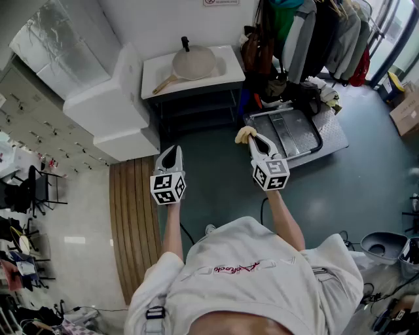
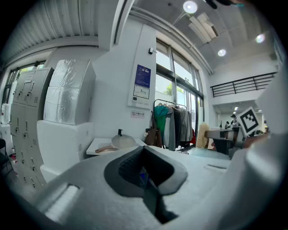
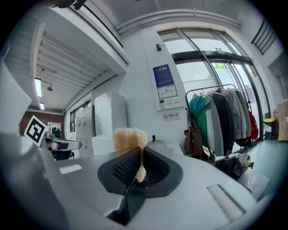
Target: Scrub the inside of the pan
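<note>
Overall light: bright, even daylight indoors in all three views.
Sources: tall windows [image 3: 198, 76] wash out to near white; round ceiling lights [image 2: 190, 6] flare.
Glare: a pale sheen lies on the tiled floor [image 1: 74, 240] in the head view.
Shadows: soft and faint.
Distortion: both gripper views are fisheye circles with black corners, and straight lines bow near the edges.
Focus: the close bodies of the left tongs [image 2: 144, 168] and right tongs [image 3: 139, 168] are soft; the far room is sharper.
</note>
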`<state>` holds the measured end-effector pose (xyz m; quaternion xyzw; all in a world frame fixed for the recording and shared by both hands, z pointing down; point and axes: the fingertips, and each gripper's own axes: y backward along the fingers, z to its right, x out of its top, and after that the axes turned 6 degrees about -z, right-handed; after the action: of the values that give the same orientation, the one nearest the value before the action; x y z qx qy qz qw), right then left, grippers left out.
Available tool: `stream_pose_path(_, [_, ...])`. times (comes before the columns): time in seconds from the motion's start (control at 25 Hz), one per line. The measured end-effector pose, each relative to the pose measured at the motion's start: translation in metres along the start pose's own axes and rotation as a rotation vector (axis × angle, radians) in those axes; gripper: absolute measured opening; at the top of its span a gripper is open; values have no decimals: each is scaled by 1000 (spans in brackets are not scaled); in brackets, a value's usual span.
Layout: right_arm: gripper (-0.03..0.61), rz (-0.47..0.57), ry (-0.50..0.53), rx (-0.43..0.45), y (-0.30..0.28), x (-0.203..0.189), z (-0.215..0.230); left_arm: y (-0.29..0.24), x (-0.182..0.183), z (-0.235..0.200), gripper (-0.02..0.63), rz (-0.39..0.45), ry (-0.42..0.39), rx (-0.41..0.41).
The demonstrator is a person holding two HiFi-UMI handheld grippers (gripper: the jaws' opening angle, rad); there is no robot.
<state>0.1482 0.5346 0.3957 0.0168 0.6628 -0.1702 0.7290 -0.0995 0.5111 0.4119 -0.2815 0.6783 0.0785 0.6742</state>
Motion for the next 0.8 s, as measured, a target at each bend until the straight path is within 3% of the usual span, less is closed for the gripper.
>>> stream_pose_path(0.8, [26, -10, 7, 65, 14, -5, 13, 0, -6, 40, -2, -8, 3, 22])
